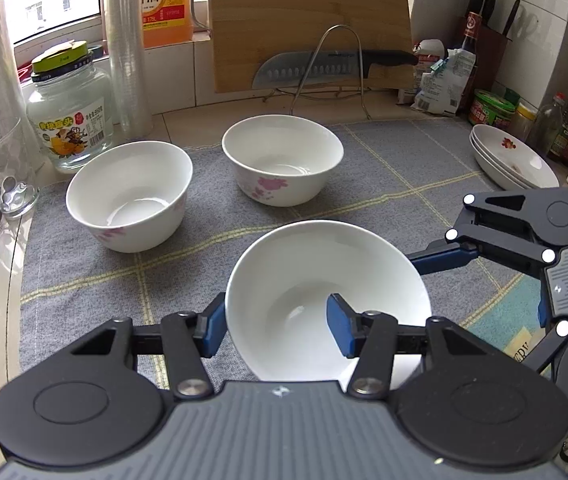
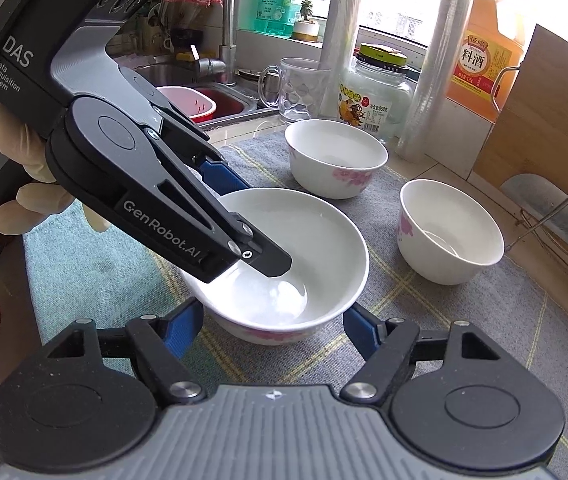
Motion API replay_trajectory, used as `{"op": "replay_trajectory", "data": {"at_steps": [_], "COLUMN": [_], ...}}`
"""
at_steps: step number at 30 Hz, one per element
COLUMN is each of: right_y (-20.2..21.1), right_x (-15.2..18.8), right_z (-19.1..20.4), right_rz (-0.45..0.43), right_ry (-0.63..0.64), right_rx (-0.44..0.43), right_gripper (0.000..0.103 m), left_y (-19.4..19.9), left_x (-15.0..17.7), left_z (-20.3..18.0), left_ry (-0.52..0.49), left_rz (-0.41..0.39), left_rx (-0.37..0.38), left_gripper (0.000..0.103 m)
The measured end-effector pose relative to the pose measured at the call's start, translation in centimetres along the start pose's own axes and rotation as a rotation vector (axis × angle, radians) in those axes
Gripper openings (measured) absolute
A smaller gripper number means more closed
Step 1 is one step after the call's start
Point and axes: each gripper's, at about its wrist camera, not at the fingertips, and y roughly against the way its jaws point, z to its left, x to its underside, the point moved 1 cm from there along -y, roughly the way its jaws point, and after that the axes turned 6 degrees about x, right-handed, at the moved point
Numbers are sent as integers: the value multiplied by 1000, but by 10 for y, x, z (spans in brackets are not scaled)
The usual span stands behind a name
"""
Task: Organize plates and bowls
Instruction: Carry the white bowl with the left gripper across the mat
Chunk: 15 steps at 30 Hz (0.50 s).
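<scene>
Left tool (image 1: 279, 330) pinches the near bowl's (image 1: 324, 280) rim, one finger inside; right tool (image 2: 271, 330) gapes around that bowl, seemingly not touching; two bowls (image 1: 129, 194) beyond.

Three white bowls (image 1: 326, 300) (pink-flowered) upright; two plates (image 1: 512, 158) stacked.

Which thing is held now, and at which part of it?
The left gripper holds the nearest bowl by its rim wall, one finger inside, one outside. The right gripper is open around it, not gripping.
</scene>
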Motion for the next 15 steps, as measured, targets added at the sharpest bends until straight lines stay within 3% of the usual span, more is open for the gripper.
{"op": "replay_trajectory", "data": {"at_steps": [15], "right_y": [44], "right_x": [42], "right_z": [-32], "right_rz": [33], "right_ry": [-122], "right_rx": [120], "right_gripper": [81], "left_y": [-28], "left_x": [-24], "left_z": [-59], "left_ry": [-111], "left_rz": [4], "left_rx": [121], "left_gripper": [52]}}
